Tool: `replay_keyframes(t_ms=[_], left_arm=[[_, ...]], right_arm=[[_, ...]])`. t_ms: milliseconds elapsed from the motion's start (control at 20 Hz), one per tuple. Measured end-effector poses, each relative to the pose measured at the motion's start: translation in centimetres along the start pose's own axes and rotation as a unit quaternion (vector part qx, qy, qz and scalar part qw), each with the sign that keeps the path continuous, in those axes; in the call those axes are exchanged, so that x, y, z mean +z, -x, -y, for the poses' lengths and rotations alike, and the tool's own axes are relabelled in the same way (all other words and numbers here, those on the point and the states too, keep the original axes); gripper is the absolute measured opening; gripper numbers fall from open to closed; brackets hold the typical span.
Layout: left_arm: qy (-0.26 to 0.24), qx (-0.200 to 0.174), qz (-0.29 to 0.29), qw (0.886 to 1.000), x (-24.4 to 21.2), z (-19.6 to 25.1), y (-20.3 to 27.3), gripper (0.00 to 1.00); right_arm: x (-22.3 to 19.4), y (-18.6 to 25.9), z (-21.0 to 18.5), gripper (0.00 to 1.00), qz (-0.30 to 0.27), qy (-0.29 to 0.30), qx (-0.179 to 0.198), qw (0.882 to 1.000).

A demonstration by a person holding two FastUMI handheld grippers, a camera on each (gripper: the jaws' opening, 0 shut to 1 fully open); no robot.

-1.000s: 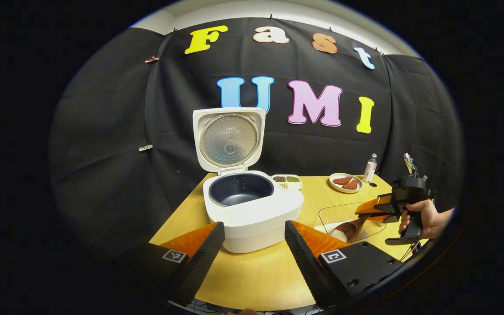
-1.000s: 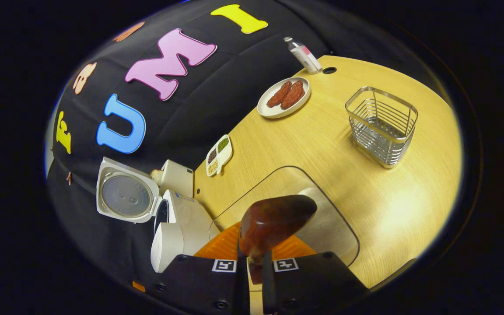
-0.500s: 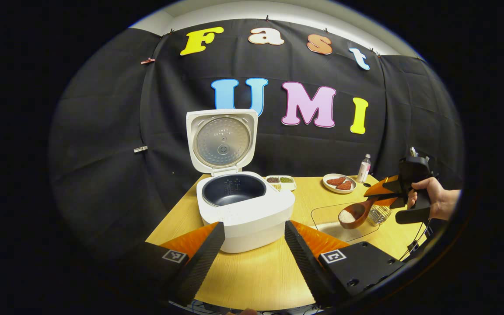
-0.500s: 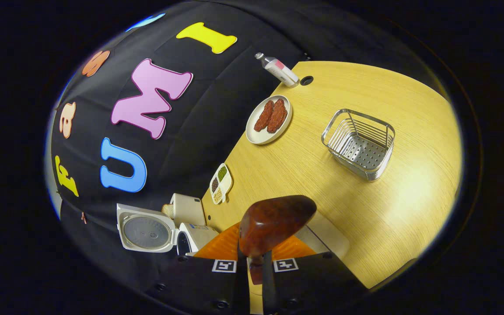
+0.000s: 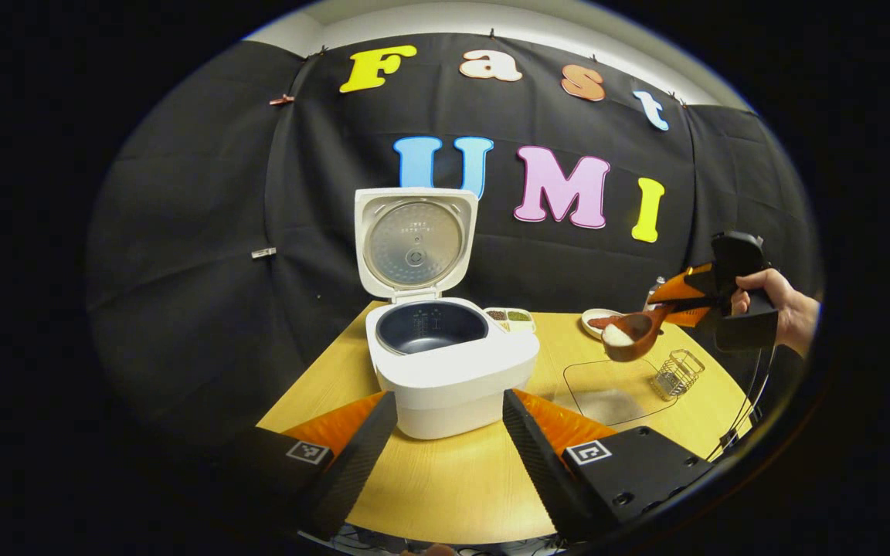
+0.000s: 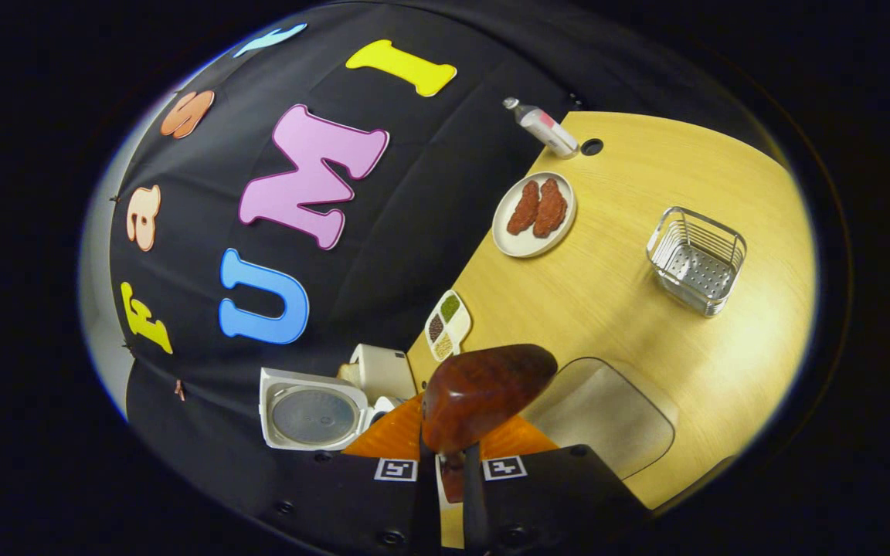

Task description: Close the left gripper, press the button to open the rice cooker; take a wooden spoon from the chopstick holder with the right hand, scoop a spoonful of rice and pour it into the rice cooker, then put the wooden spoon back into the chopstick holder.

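The white rice cooker (image 5: 453, 371) stands open on the wooden table, its lid (image 5: 416, 243) upright and its dark pot bare. My left gripper (image 5: 449, 398) hovers open just in front of it, holding nothing. At the right, a hand (image 5: 789, 309) holds my right gripper (image 5: 665, 309), which is shut on the wooden spoon (image 5: 629, 337). The spoon carries white rice and hangs above the clear rice container (image 5: 615, 386). The right gripper view shows the spoon's back (image 6: 484, 394) above my right gripper (image 6: 449, 463), with the cooker lid (image 6: 310, 417) at lower left. The wire chopstick holder (image 6: 698, 259) stands empty.
A plate with red food (image 6: 534, 212), a small bottle (image 6: 545, 127) and a divided tray of beans (image 6: 445, 326) sit along the table's back edge. A white box (image 6: 379, 371) stands behind the cooker. The chopstick holder (image 5: 678, 373) is right of the container.
My right gripper has lifted the spoon, loaded with rice, out of the clear container and raised it well above the table. My left gripper has hardly moved.
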State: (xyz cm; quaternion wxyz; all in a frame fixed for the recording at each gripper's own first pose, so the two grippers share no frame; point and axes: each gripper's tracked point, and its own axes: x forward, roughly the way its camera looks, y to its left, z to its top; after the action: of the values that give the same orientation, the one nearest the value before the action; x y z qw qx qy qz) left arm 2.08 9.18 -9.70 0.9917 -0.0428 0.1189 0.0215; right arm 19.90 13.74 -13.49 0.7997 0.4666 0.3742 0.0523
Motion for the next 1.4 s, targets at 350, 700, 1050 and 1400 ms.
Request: replay_keyframes(t_ms=[350,700,1050,1400], left_arm=[[0.018,0.009,0.001,1.0,-1.1,-2.9,0.5,0.96],[0.049,0.031,-0.005,0.998,-1.7,-6.8,1.0,0.96],[0.084,0.053,-0.023,0.995,-3.9,-9.3,1.6,0.96],[0.102,0.074,-0.029,0.992,-4.5,-11.4,1.5,0.96]], right_arm=[[-2.6,-2.9,-7.7,0.16,-0.002,-0.03,0.041,0.999],[-6.1,-6.8,-13.1,0.16,0.007,-0.014,0.062,0.998],[-8.0,-11.7,-16.5,0.16,0.028,0.006,0.066,0.997],[-11.6,-14.9,-20.4,0.16,0.031,0.173,0.085,0.981]])
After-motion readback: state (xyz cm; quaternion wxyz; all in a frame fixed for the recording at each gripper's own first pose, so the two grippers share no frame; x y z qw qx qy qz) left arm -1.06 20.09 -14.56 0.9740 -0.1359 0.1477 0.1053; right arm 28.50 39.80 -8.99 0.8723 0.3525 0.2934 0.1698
